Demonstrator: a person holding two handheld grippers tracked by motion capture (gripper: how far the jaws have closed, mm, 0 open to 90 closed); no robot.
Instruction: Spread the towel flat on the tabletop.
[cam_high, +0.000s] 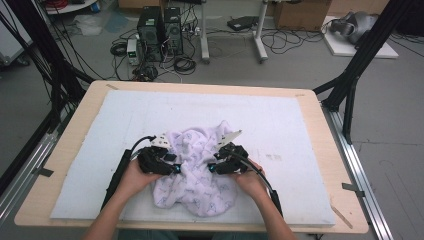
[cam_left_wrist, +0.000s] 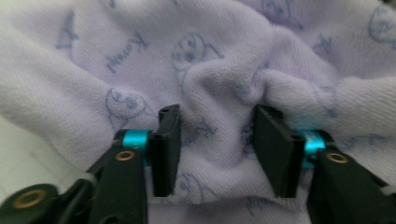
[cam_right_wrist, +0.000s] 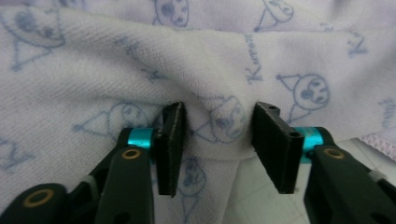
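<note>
I had both tools down on the crumpled garment (cam_high: 197, 167), which lay bunched on the white mat (cam_high: 280, 125), nearer the person's edge of it than the far edge. At the garment's left side, the left gripper (cam_high: 176, 169) had its jaws part-open around a raised fold; in the left gripper view (cam_left_wrist: 217, 140) the cloth (cam_left_wrist: 219, 79) bulged up between the black pads (cam_left_wrist: 167, 149) without being visibly pinched, so I read it as not yet clamped. I judged that fold was picked because it stood proud enough to bite.

At the garment's right side, the right gripper (cam_high: 211, 168) mirrored it, pointing inward toward the garment's middle. In the right gripper view (cam_right_wrist: 217, 140) its jaws straddled a thick folded edge (cam_right_wrist: 219, 116), pads standing just off the cloth, likewise unclamped. Taking two opposite spots, I supposed, would let me spread the heap.

The garment looked soft, knitted, pale lilac, printed with small blue cartoon faces and script, and heavily wrinkled.
</note>
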